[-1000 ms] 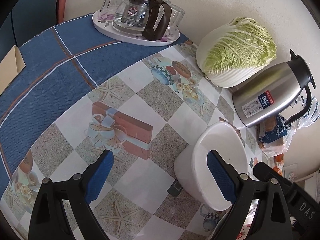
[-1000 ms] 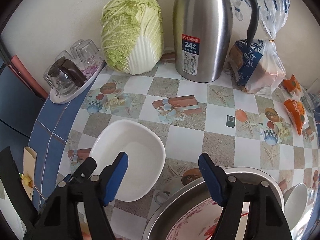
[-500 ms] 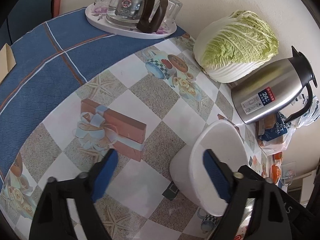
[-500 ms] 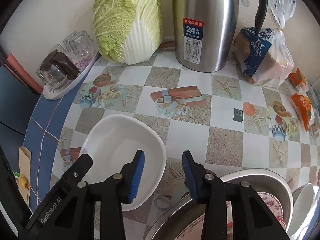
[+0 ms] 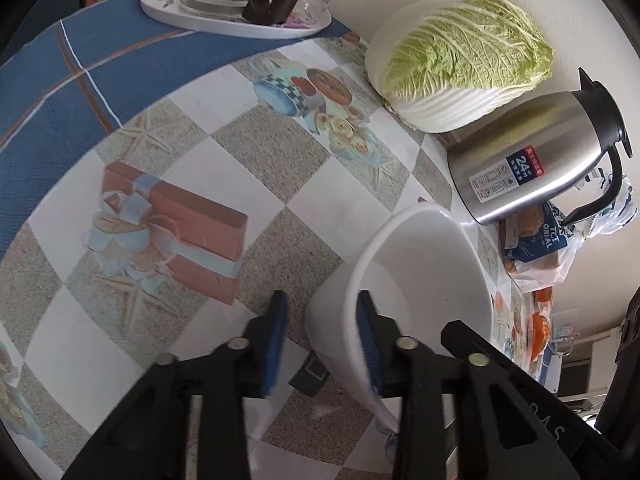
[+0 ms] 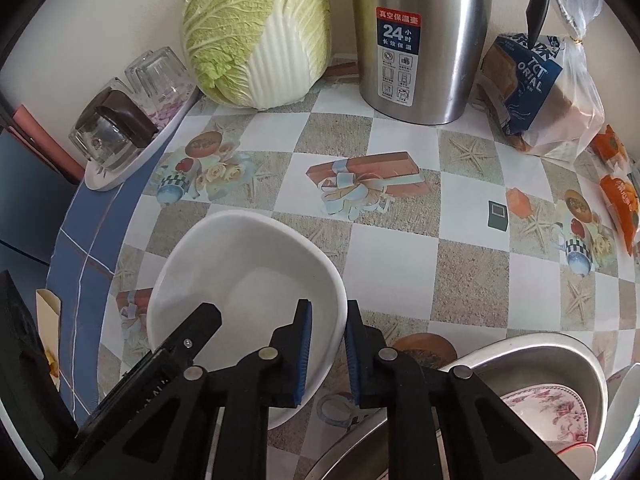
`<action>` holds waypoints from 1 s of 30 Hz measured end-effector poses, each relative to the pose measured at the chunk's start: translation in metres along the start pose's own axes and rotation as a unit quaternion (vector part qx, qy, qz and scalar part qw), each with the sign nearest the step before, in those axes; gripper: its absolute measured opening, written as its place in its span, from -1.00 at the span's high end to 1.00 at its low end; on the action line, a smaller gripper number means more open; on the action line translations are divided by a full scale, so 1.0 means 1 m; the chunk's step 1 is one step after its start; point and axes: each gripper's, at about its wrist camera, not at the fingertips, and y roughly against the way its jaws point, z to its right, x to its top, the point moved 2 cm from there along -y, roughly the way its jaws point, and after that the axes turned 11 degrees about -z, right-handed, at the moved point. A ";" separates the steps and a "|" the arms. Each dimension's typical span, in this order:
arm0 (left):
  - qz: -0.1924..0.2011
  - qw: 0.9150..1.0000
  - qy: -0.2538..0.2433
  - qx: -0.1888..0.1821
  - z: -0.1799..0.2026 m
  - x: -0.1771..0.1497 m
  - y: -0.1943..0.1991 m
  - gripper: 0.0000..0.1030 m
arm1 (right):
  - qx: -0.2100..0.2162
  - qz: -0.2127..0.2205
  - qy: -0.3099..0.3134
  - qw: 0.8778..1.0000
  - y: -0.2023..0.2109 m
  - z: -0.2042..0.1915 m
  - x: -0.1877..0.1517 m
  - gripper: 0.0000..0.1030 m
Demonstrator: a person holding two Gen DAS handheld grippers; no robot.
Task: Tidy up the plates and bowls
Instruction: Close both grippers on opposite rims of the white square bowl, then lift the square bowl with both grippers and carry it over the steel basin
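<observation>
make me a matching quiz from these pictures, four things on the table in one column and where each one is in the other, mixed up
Things:
1. white bowl
2. glass teapot
3. napa cabbage
4. floral plate

Places:
A. inside the metal basin
B. on the white tray with the upturned glasses
C. against the wall, beside the steel thermos
D. its rim between both sets of tongs

Pairs: 1-D, 2-B, 3-C, 4-A

Bowl (image 6: 244,280) before cabbage (image 6: 260,32); flask (image 6: 420,40) right, basin (image 6: 560,364) perhaps nearest.
</observation>
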 end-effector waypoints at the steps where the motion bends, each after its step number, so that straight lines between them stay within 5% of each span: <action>1: 0.001 1.000 0.003 -0.003 0.000 0.000 0.000 0.45 | 0.001 0.000 0.002 1.000 -0.001 -0.001 -0.001 0.66; 14: 0.032 0.999 -0.026 0.023 0.007 -0.006 0.033 0.55 | 0.017 0.010 0.006 1.000 0.014 -0.008 -0.011 0.66; 30: 0.081 0.993 -0.081 0.009 0.033 -0.042 0.093 0.56 | 0.032 0.054 -0.001 0.998 0.073 -0.005 -0.055 0.66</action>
